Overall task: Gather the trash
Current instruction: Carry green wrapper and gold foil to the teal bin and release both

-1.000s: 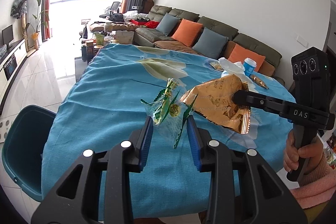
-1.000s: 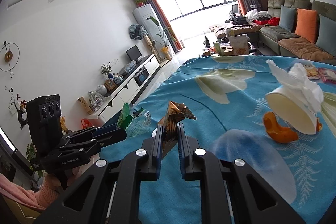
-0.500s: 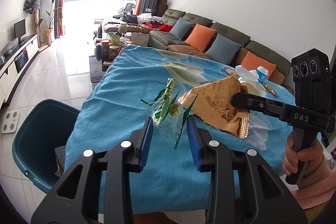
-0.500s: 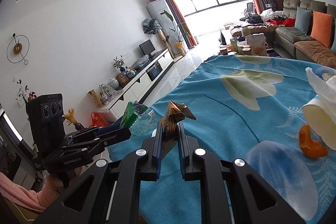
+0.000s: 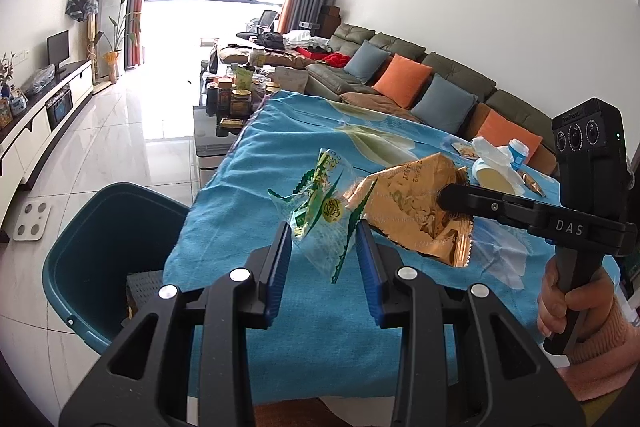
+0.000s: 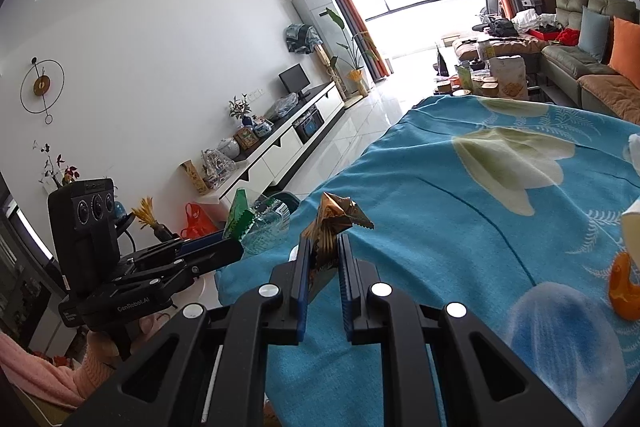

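Grippers both loaded: left gripper [image 5: 324,247] grasps green wrapper [image 5: 320,211]; right gripper [image 6: 324,259] clenches gold bag [image 6: 334,223]; bin [image 5: 100,247] at 8 o'clock.

The left wrist camera sat just behind the left claw [image 5: 324,239], whose fingers filled the lower centre of the frame, and faced down the blue-clothed table [image 5: 280,155] toward the window, with the sofa at upper right. The right wrist camera sat as close behind the right claw [image 6: 323,259], facing across the same table [image 6: 460,227] toward the window at upper right. Both views shared the table, and each showed the other claw at its edge.
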